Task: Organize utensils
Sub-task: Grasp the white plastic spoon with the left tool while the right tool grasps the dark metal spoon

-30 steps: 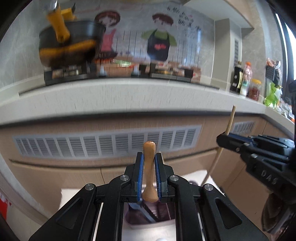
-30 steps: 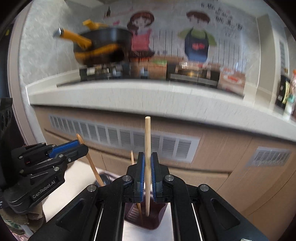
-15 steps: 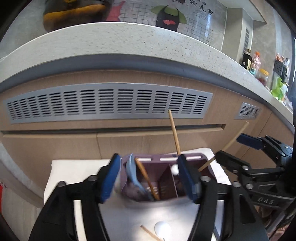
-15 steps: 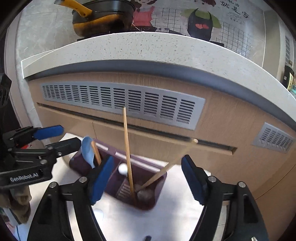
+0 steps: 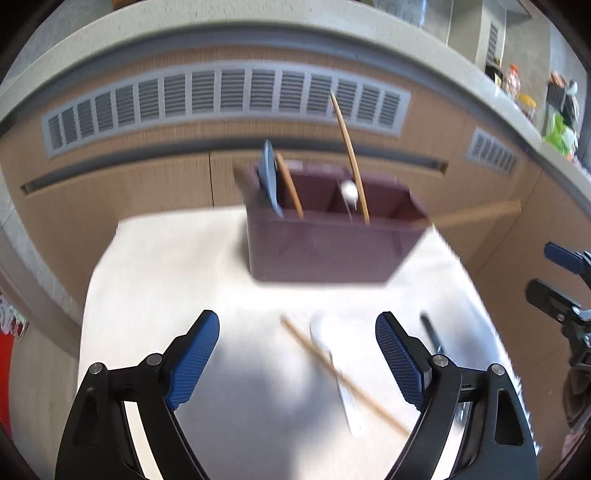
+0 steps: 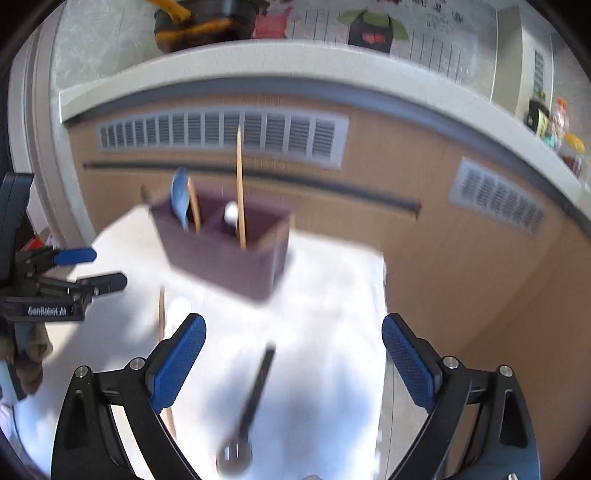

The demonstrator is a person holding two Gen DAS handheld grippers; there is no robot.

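A dark purple utensil holder (image 5: 325,243) stands on a white cloth (image 5: 155,295). It holds a blue spoon with a wooden handle (image 5: 271,181), a white spoon (image 5: 349,190) and chopsticks (image 5: 351,155). On the cloth in front lie a white spoon (image 5: 332,369), a chopstick (image 5: 343,376) and a black utensil (image 6: 255,391). My left gripper (image 5: 297,354) is open and empty above the cloth. My right gripper (image 6: 293,358) is open and empty over the black utensil. The holder also shows in the right wrist view (image 6: 225,247).
A wooden cabinet front with grey vents (image 5: 221,96) rises behind the cloth, under a stone counter (image 6: 258,59). Bottles and jars (image 5: 517,88) stand on the counter at right. A pan (image 6: 199,18) sits on the stove.
Both grippers let go of their utensils into the holder, opened wide and pulled back and down. The cloth with its loose utensils has come into view.
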